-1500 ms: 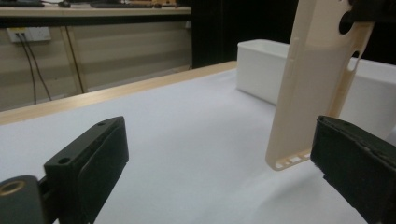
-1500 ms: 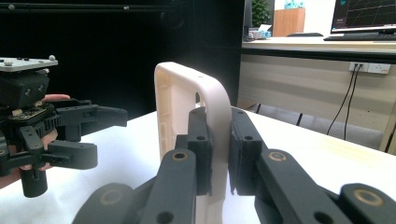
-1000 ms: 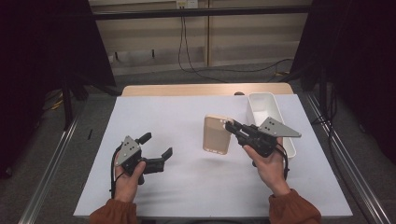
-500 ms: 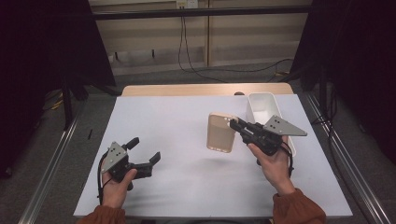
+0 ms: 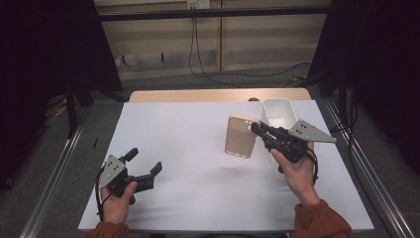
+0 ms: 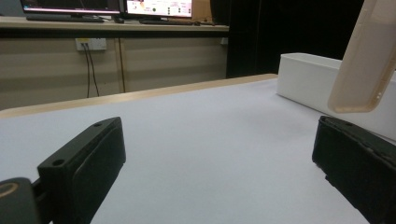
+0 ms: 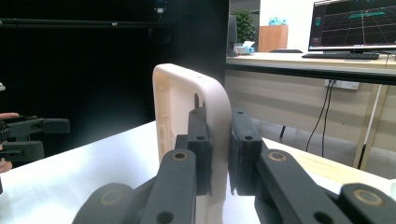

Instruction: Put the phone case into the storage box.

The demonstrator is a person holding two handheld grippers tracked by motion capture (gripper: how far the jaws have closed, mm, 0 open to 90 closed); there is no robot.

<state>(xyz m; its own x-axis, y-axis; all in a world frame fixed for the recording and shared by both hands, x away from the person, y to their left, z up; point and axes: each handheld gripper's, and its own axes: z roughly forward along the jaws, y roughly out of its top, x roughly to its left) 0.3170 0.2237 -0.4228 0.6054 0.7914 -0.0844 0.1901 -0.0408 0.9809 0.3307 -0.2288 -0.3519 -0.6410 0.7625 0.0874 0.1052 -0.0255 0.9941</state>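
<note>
A beige phone case (image 5: 240,136) hangs tilted above the white table, and my right gripper (image 5: 255,129) is shut on its right edge. In the right gripper view the two black pads clamp the case's rim (image 7: 177,98) from both sides. My left gripper (image 5: 145,159) rests low at the table's front left, open, with nothing between its jaws. The left gripper view looks across bare table between its wide-apart jaws (image 6: 219,149), with the case (image 6: 369,60) hanging at the upper right.
A white rectangular bin (image 5: 280,106) stands at the back right of the table, just behind the right gripper, and also appears as a white bin (image 6: 303,74) beyond the case. A wooden strip (image 5: 218,95) runs along the table's far edge. The left gripper (image 7: 32,135) shows far off.
My left gripper has slid left and slightly nearer the front edge, staying open. The right gripper and the case have hardly moved.
</note>
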